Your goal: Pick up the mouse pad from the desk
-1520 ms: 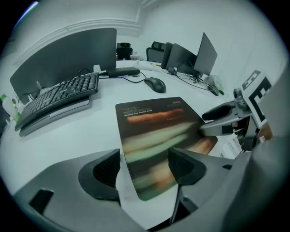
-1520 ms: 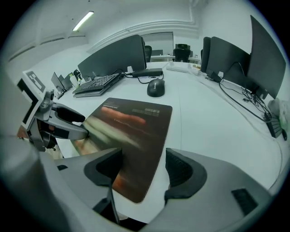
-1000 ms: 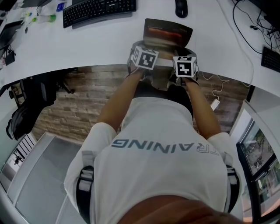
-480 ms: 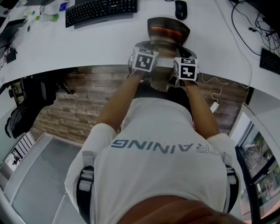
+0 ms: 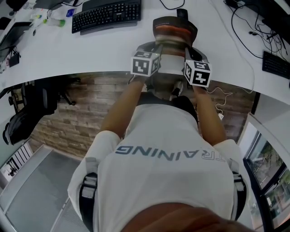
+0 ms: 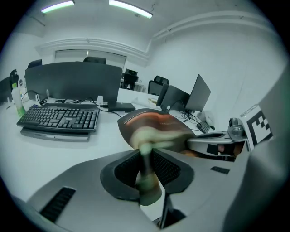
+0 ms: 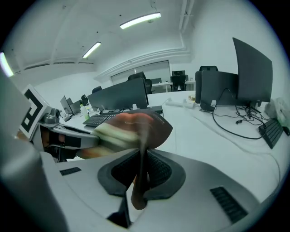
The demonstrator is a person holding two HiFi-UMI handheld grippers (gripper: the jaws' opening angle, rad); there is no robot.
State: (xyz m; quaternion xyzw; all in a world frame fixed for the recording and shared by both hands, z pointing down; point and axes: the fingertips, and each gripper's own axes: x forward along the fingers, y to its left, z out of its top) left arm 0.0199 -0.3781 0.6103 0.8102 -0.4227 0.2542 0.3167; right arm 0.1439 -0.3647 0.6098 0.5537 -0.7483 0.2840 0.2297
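Observation:
The mouse pad (image 5: 174, 28), dark with an orange and pale green print, is lifted off the white desk (image 5: 68, 50) by its near edge and bends between both grippers. My left gripper (image 5: 158, 46) pinches the pad's near left edge (image 6: 154, 129), its jaws still closing with the pad pressed between the ribbed pads (image 6: 165, 165). My right gripper (image 5: 188, 49) holds the near right edge (image 7: 136, 124) the same way, jaws closing on the thin sheet (image 7: 141, 174). Each gripper shows in the other's view, the right gripper (image 6: 217, 146) and the left gripper (image 7: 68, 136).
A black keyboard (image 5: 106, 13) lies at the back left, and a black mouse (image 5: 182, 12) peeks out behind the pad. Cables (image 5: 244, 27) and a second keyboard (image 5: 275, 61) are at the right. Monitors (image 6: 74, 81) stand behind. The desk's curved front edge runs under my hands.
Both grippers have closed on the pad's near edge and risen together. The pad, flat on the desk before, now hangs bent between them above the surface.

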